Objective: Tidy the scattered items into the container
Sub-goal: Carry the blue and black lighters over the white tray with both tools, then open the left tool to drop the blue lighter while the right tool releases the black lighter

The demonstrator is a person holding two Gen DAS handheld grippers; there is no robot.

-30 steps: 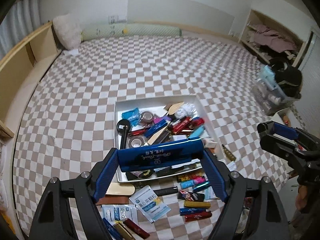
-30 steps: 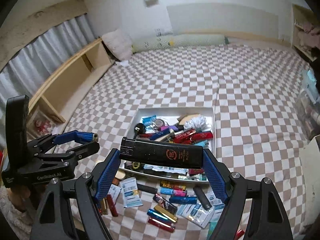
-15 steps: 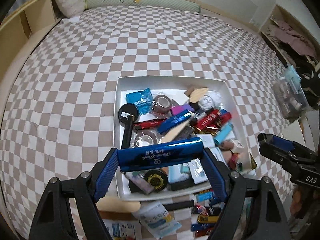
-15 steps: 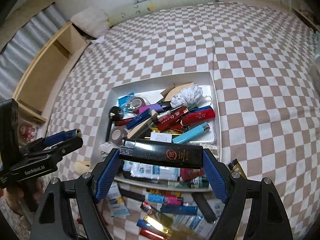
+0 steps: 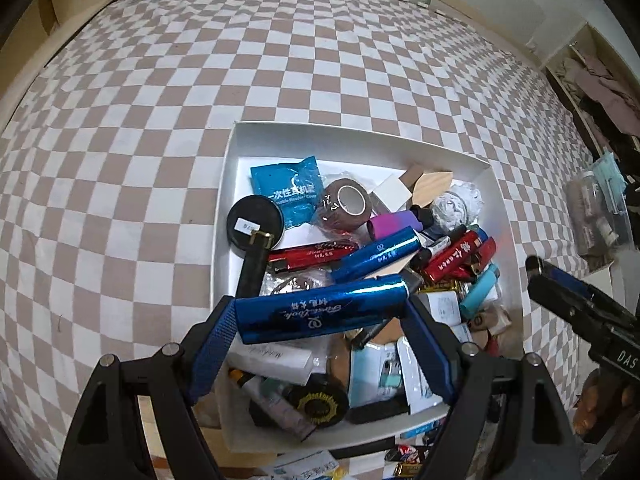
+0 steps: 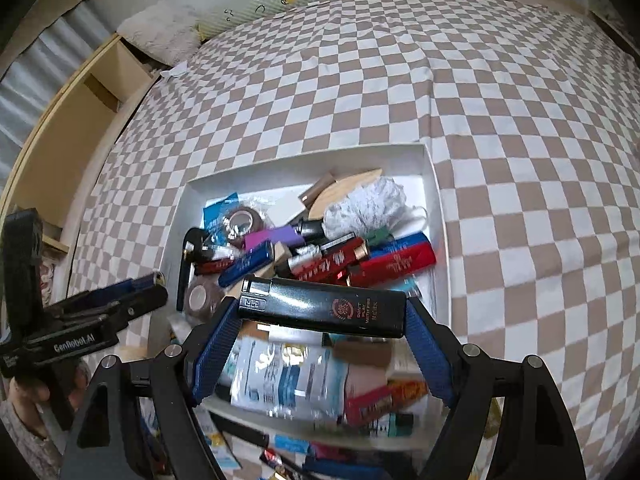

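Start on your left: your left gripper (image 5: 322, 314) is clamped end to end on the blue lighter (image 5: 320, 308), its 2 fingers spread only as wide as the lighter is long. Over the last second the white tray (image 5: 226, 184) has gone from lying well ahead of this gripper to sitting directly beneath it, so the lighter now hangs over the tray's near half, above the white packets and the black cap with the yellow flower. It tilts slightly, right end higher.

Moving right, your right gripper (image 6: 322, 312) holds the black lighter (image 6: 322, 310) the same way, pinched across its length between the blue pads. It too has swung from the loose clutter in front of the tray to a spot over the tray's near-centre, just this side of the red lighters (image 6: 394, 260) and the purple one.

Both carries look finished, then, and the step in hand is release. The tray is already heaped, so each lighter will probably land on other items and may slide; dropping from low would help. A few pieces remain on the checked bedspread (image 5: 160, 80) along the tray's near edge, so more trips are likely needed.
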